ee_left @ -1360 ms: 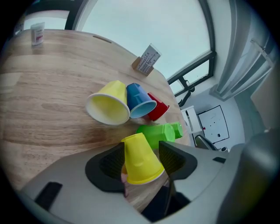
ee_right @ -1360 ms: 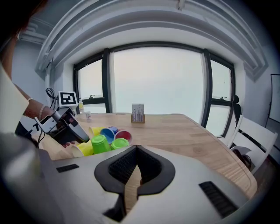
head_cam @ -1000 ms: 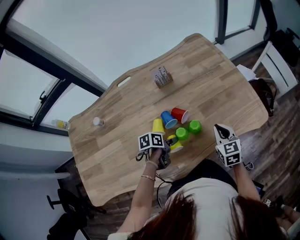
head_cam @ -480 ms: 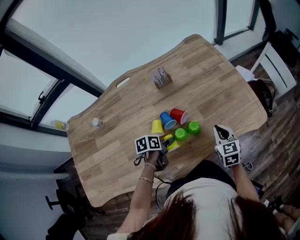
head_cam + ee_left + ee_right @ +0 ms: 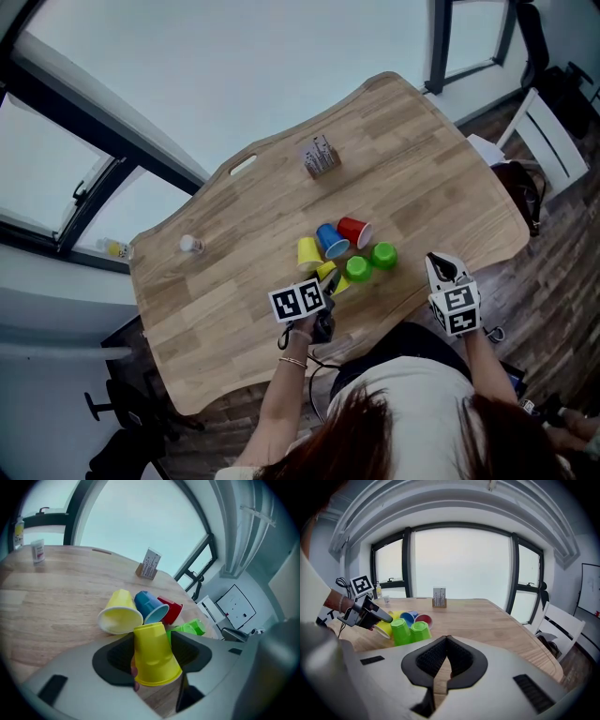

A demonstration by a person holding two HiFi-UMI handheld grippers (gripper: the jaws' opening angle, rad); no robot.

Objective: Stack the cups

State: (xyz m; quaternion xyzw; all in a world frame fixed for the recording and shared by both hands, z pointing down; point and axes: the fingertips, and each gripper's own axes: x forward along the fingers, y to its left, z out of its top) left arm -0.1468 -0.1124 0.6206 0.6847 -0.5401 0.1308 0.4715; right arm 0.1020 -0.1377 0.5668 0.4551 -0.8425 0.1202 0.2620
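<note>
1. Clamped across the side wall of a yellow cup [image 5: 154, 660] with the left gripper [image 5: 152, 651] fingers, rim nearest, base pointing out past the fingertips.
2. Pressed shut on nothing with the right gripper [image 5: 446, 645] fingers; green cups [image 5: 399, 631] well ahead and left on the counter [image 5: 497, 620].
3. Just beyond the left fingers, lying touching: second yellow cup [image 5: 119, 613], blue cup [image 5: 149, 606], red cup [image 5: 169, 611].
4. Probably light, thin, smooth, springy plastic; best pinched gently mid-wall to avoid crushing or slipping.
5. No brand visible on any cup; print on card holder [image 5: 149, 564] and small bottle [image 5: 37, 551] too small to read.
</note>
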